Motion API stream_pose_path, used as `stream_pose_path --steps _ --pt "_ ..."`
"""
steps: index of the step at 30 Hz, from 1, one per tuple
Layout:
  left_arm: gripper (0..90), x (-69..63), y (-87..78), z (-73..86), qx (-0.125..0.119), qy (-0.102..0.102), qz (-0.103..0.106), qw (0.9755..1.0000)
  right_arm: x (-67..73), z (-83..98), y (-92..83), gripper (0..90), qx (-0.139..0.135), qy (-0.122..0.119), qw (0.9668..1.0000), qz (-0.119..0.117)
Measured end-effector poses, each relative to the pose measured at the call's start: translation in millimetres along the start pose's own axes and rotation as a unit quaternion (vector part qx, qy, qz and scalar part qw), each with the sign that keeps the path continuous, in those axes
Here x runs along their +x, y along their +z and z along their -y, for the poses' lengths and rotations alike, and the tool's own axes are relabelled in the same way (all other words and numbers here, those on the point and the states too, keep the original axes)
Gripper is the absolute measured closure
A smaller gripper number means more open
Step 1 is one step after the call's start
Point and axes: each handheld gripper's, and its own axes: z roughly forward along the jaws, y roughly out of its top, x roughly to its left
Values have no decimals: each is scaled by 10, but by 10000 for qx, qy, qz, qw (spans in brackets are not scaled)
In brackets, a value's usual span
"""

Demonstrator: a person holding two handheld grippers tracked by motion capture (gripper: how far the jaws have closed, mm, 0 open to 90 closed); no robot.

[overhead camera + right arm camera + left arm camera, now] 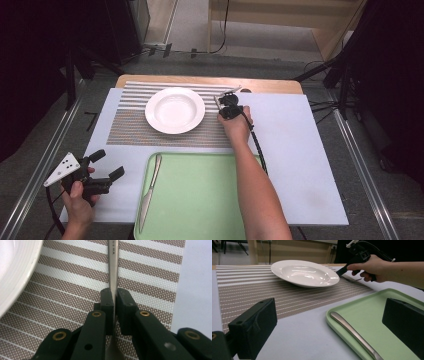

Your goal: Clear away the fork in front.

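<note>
High view: knife (149, 192) in green tray (200, 200)

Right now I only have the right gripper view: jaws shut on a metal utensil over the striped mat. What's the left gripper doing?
Observer: The left gripper is open and holds nothing, above the front left corner of the table.
Operator: Anything on the tray?
Observer: One knife lies along the left edge of the green tray.
Operator: Plate loaded? I see only its rim.
Observer: No, the white plate is empty.
</note>
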Motion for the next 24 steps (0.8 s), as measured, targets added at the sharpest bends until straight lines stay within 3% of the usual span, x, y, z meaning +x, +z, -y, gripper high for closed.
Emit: stream_pose_path --steps 2,9,13,15,16,17,19,24 --pt "0 -16 -6 -5 -66 44 -51 10000 6 -1 0 832 0 55 10000 9" --pt "0 -24 -3 2 -168 -34 -54 9998 97 32 -5 836 -140 -341 9987 363" --pt "0 -2 -33 3 -180 16 -168 9997 74 32 -31 838 -97 -308 9993 172" --pt "0 3 -50 -3 -217 6 -198 9996 55 28 -67 866 -221 -423 9987 168" --pt "0 5 -53 -5 -247 4 -196 9995 52 17 -93 871 -265 -361 9989 138" --pt "0 5 -55 -6 -259 0 -198 9995 47 10 -101 871 -261 -415 9988 40" --pt "0 1 -45 -5 -220 3 -199 9996 68 14 -91 871 -145 -561 9983 74" --pt "0 -29 -19 -7 -172 63 -151 9997 14 21 -48 858 -100 -208 9997 -93"
